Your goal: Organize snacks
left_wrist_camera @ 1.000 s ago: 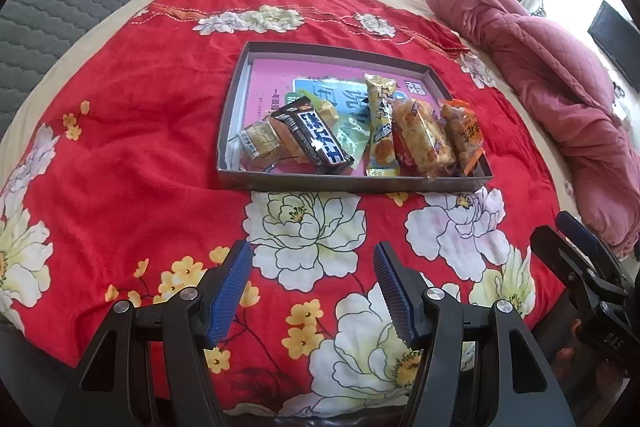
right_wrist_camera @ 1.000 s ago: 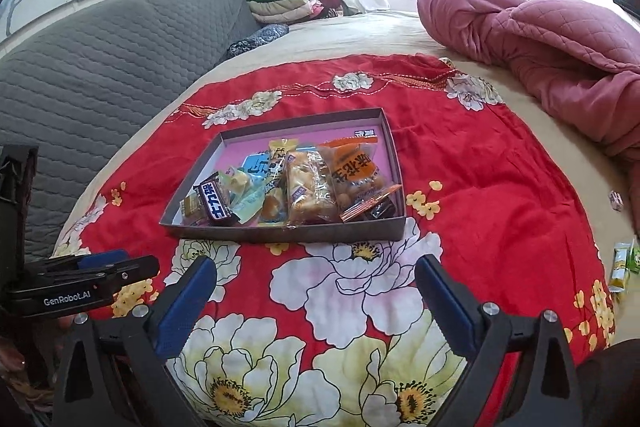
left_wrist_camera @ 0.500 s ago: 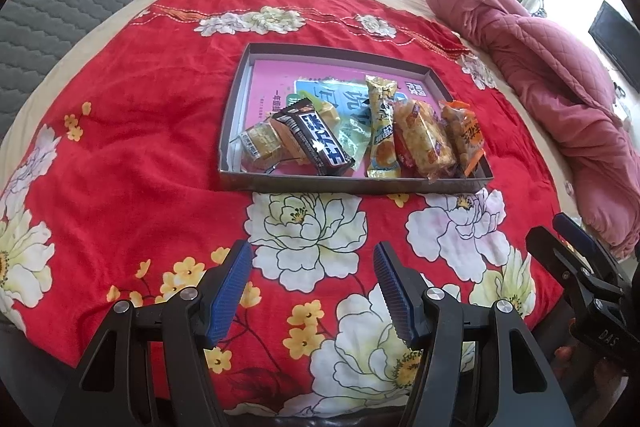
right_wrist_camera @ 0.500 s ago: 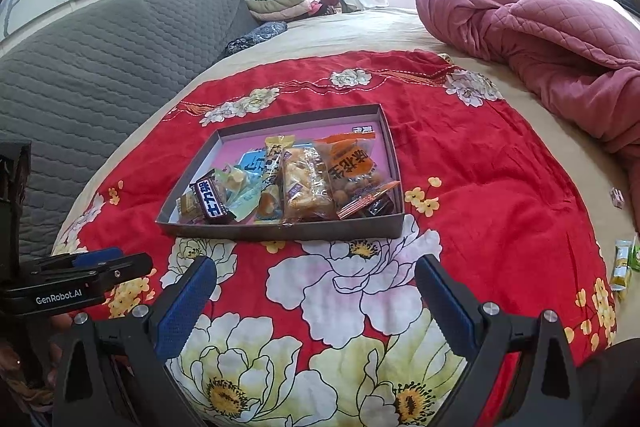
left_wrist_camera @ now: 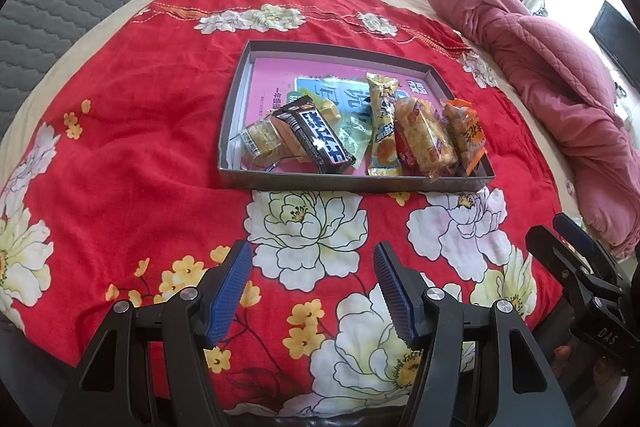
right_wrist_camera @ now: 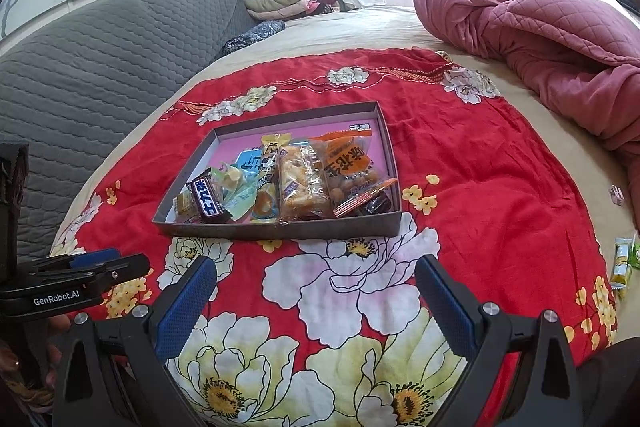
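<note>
Fingers of both the left gripper [left_wrist_camera: 312, 291] and right gripper [right_wrist_camera: 316, 295] are hanging released and empty, unmoved lately, while the snacks [right_wrist_camera: 288, 183] are sitting gathered in the tray [right_wrist_camera: 280, 230], suggesting sorting is finishing.

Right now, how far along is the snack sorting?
Mostly done: the snacks sit in the grey box on the red cloth. Nothing in hand: left gripper and right gripper are open, empty. Left: the green-yellow packets at the cloth's edge.
</note>
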`<state>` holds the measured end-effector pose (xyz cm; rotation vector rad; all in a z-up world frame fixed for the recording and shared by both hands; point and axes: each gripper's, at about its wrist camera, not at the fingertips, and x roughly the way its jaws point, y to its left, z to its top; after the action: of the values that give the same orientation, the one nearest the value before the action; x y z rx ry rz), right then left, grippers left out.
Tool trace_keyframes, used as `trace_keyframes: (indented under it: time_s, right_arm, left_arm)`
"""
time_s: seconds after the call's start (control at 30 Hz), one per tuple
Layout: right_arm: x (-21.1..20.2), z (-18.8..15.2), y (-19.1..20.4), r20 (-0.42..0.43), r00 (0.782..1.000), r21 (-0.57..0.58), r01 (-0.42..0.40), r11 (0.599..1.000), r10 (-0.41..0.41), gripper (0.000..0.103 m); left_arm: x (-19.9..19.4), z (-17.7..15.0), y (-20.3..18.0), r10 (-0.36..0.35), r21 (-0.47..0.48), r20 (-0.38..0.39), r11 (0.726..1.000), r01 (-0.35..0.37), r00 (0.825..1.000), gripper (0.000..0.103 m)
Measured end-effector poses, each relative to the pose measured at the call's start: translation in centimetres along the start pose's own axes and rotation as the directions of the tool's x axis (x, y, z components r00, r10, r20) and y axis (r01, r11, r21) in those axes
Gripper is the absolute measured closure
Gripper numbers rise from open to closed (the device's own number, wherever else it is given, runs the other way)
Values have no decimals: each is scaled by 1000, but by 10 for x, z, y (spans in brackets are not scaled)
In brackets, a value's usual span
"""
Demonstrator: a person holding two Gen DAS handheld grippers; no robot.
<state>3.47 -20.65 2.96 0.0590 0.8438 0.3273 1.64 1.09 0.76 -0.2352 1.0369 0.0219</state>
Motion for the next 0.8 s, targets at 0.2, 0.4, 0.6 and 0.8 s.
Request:
trace_keyframes:
  time_s: [0.2,0.4,0.6,0.8]
  right_arm:
    - [0,0,-2,3,1000,11,8,1000,-8,3]
    - [2,-1,-2,0,1000,11,7,1000,-7,3]
    - [3,-1,-2,-3,1000,12,8,1000,-8,3]
    - [3,-1,-2,-3,1000,11,7,1000,-7,3]
  left_arm:
    - [0,0,-1,3,3,2,1000,-3,1000,38]
    - [0,0,-1,4,3,3,1000,-4,1000,38]
    - [0,0,0,7,3,3,1000,-7,1000,38]
    - [-1,0,0,17,5,0,1000,-17,1000,38]
